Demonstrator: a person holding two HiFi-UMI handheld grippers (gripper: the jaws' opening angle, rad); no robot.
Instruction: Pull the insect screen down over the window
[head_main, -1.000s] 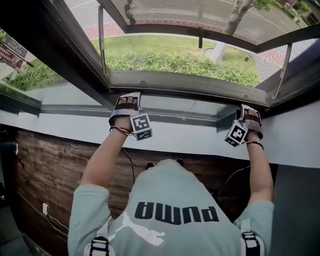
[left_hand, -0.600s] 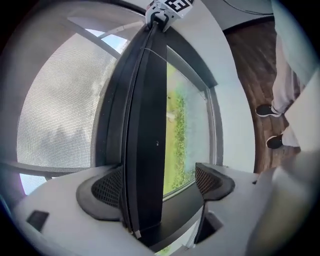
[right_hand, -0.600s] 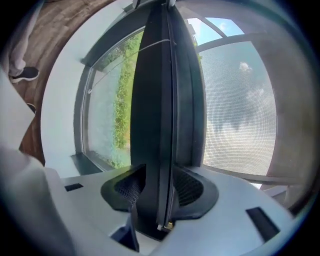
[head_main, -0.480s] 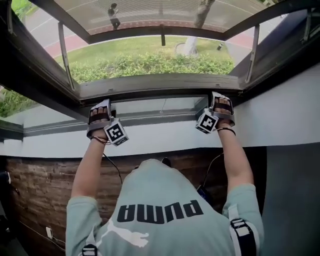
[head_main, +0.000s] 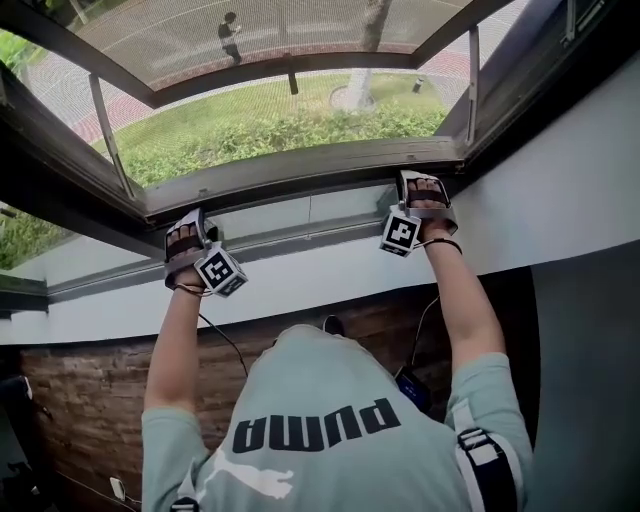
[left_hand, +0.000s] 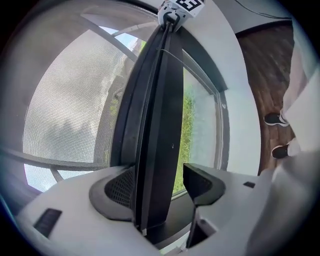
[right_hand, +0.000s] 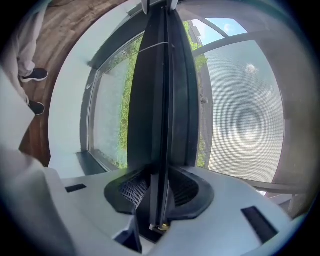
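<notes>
Window frame (head_main: 70, 185): dark, standing open outward on two metal stays (head_main: 108, 135). Insect screen (left_hand: 65, 100): grey mesh, its lower edge carried by a grey bar (head_main: 300, 172) that runs the width of the opening. The bar sits low, just above a narrow glass pane (head_main: 310, 210) and the white ledge (head_main: 300, 275). Left tongs (left_hand: 160, 186): astride the bar near its left end, jaws just closing in. One pad lies against the bar and the other stands off it with a gap, so there is no grip. Right tongs (right_hand: 159, 192): at the bar's right end, jaws just drawn in, both pads pressed on the bar's thin edge. Below the ledge: brown plank wall (head_main: 90, 400) and black cables (head_main: 225, 340) hanging beside the person's pale green shirt (head_main: 330, 420). Outside: hedge (head_main: 290, 125), lawn (head_main: 250, 100), tree trunk (head_main: 372, 25) and a distant person (head_main: 230, 38).
</notes>
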